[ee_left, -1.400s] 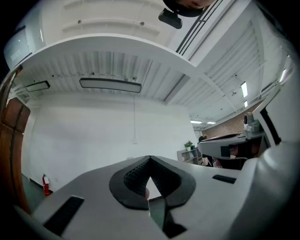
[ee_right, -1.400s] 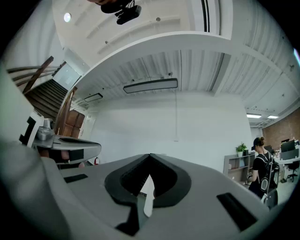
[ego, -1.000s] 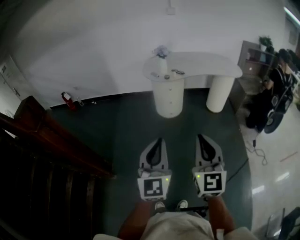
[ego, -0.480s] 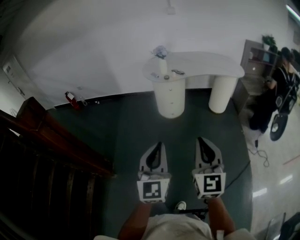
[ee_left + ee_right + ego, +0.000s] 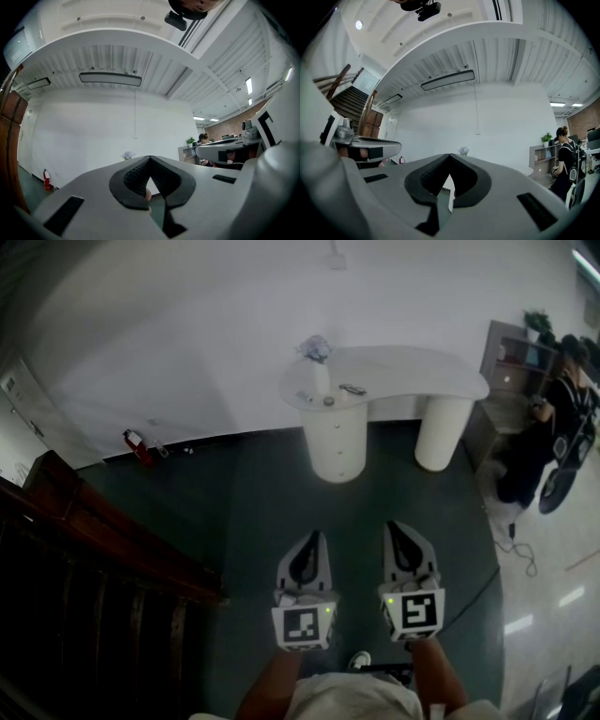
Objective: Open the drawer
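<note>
A white pedestal with drawer fronts (image 5: 336, 439) holds up the left end of a curved white table (image 5: 412, 371), far ahead across the dark floor. My left gripper (image 5: 312, 538) and right gripper (image 5: 394, 527) are held side by side near the person's body, well short of the pedestal. Both point toward it. In the left gripper view the left gripper (image 5: 150, 158) has its tips meeting, with nothing between them. The right gripper (image 5: 449, 155) is likewise shut and empty in its own view.
A dark wooden stair rail (image 5: 112, 540) runs along the left. A red fire extinguisher (image 5: 134, 442) stands by the wall. A vase of flowers (image 5: 317, 357) sits on the table. A person (image 5: 553, 418) stands by a shelf (image 5: 511, 357) at right. A cable (image 5: 516, 545) lies on the floor.
Both grippers have sunk a little lower in the head view, still side by side and shut. The stair rail has slid toward the lower left.
</note>
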